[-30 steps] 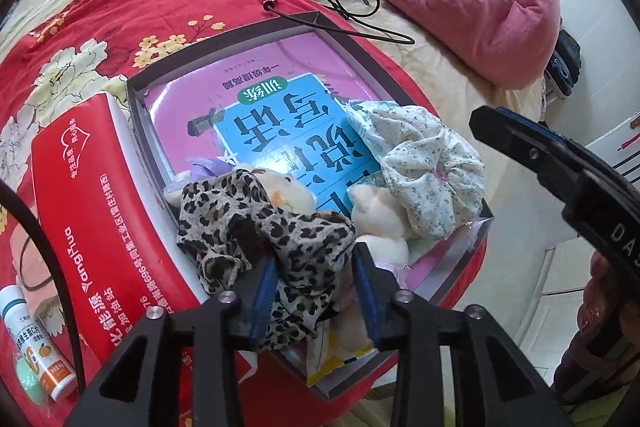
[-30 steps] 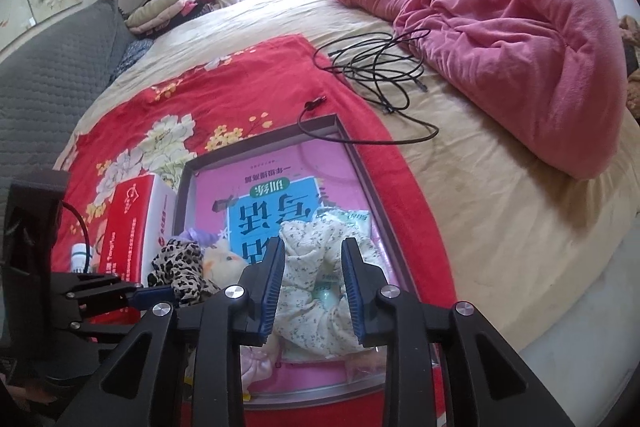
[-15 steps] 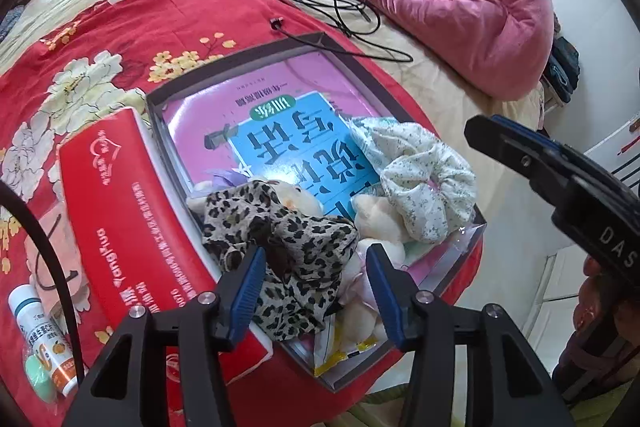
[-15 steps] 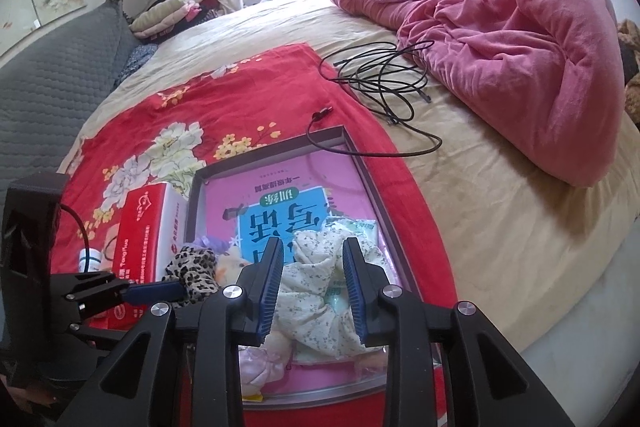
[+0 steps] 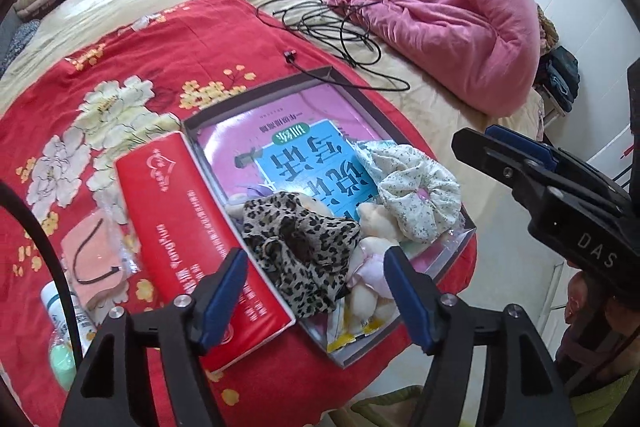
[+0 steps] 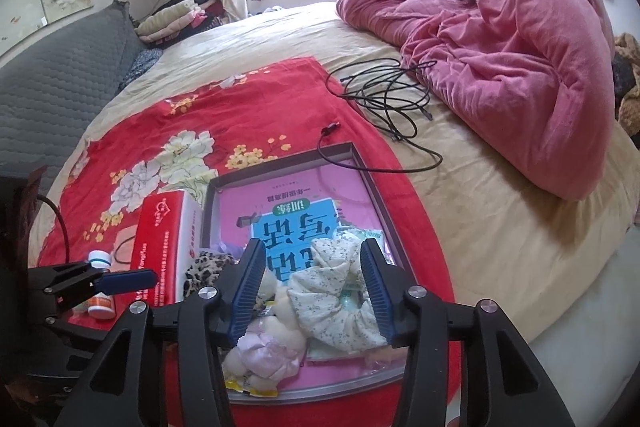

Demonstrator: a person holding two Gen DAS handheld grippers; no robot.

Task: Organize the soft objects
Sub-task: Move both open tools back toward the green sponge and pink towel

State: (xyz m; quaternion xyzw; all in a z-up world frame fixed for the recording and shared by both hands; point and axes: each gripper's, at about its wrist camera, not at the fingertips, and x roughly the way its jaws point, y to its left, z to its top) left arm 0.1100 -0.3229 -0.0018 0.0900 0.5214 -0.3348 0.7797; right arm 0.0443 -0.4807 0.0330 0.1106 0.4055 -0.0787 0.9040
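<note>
Between left gripper [image 5: 314, 291] jaws, just opened and apart: leopard-print scrunchie [image 5: 300, 243], lying free in grey tray [image 5: 280, 87]; right gripper [image 6: 312, 285] likewise spread around floral scrunchie [image 6: 336, 291], pads clear

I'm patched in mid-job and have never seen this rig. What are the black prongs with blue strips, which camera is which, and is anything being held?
The prongs are two hand-held grippers a person carries; each camera looks along its own fingers. The left gripper hangs over a leopard-print scrunchie; the right gripper over a floral scrunchie. Both lie with small plush toys in a shallow box on a red floral blanket. Both sets of fingers have just been opening, and nothing is held.
</note>
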